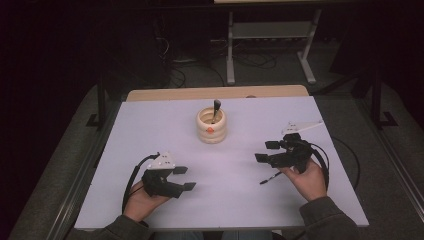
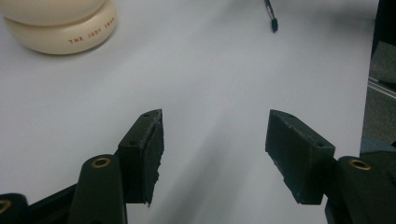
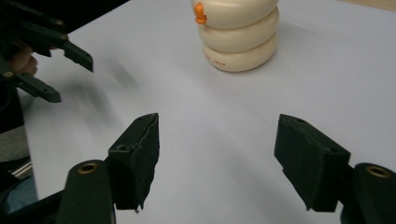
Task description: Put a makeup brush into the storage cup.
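Both grippers rest between steps. The right gripper [image 1: 268, 151] has wide, empty jaws, and the pen [image 1: 270, 177] lies on the tabletop [image 1: 150, 130] just beneath them. The left gripper [image 1: 184, 178] also gapes empty. The next move, likely, is closing on the pen and carrying it to the holder [image 1: 211, 126] ahead of the jaws.

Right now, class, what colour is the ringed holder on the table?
Cream, with a small orange mark; the holder shows best in the right gripper view.

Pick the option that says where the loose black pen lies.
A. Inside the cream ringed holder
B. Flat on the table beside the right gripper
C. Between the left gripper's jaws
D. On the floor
B: the loose black pen lies flat on the white table, just below the right gripper, with nothing clamped on it.
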`<state>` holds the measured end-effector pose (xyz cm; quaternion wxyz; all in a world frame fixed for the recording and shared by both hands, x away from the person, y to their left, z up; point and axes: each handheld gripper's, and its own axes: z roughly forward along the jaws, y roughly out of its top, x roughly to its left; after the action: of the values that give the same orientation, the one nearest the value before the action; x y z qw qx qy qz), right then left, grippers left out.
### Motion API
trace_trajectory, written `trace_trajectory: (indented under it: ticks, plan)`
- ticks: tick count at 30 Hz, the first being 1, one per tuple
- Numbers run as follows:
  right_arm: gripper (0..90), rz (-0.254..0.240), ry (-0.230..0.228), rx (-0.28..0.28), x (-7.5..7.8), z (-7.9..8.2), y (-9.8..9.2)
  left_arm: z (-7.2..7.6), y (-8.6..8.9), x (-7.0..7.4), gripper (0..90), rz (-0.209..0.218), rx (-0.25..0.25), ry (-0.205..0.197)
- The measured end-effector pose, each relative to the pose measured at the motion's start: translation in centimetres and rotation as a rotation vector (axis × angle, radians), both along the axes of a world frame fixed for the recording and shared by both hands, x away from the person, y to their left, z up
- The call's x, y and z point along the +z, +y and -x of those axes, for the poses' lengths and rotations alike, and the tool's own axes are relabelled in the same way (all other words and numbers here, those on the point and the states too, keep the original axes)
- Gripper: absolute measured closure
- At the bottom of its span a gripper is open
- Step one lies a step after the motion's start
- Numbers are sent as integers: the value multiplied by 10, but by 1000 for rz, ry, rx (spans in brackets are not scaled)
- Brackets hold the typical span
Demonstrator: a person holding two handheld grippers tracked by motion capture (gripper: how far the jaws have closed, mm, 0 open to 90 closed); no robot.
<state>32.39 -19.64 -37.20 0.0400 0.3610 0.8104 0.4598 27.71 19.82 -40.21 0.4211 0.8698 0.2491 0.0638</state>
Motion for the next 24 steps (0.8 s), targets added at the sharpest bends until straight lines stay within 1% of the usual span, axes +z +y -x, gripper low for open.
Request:
trace_trajectory:
  ticks: [2,3,6,8,11,15,17,18,20,21,22,23,24]
  plan:
    - [288,0,-8,5,-1,5,-3,1,-1,0,370,2,-3,1]
    - [285,8,-15,7,-2,6,-5,1,-2,0,370,4,-3,3]
    - [283,6,-16,3,-5,11,-9,1,-2,0,370,5,-4,2]
    - [281,1,-7,-3,-9,14,-12,1,-2,0,370,5,-4,2]
    - [282,-14,-6,-9,-16,17,-16,1,-2,-1,370,9,3,6]
    - [286,-39,8,-29,-29,23,-23,2,-3,-1,370,3,4,6]
    - [286,-36,20,-34,-34,27,-26,1,-5,-1,369,3,0,4]
    - [287,-27,32,-41,-34,29,-26,2,-6,-1,369,10,3,9]
    - [289,-26,25,-40,-35,33,-29,3,-8,0,368,17,-2,12]
    - [289,-31,20,-41,-35,35,-31,2,-9,0,368,9,-9,6]
    - [289,-30,26,-46,-34,36,-31,3,-11,0,368,23,-1,9]
    - [289,-23,19,-50,-33,36,-32,3,-11,1,369,25,-3,16]
    - [289,-18,14,-47,-32,37,-32,2,-13,1,369,37,-6,20]
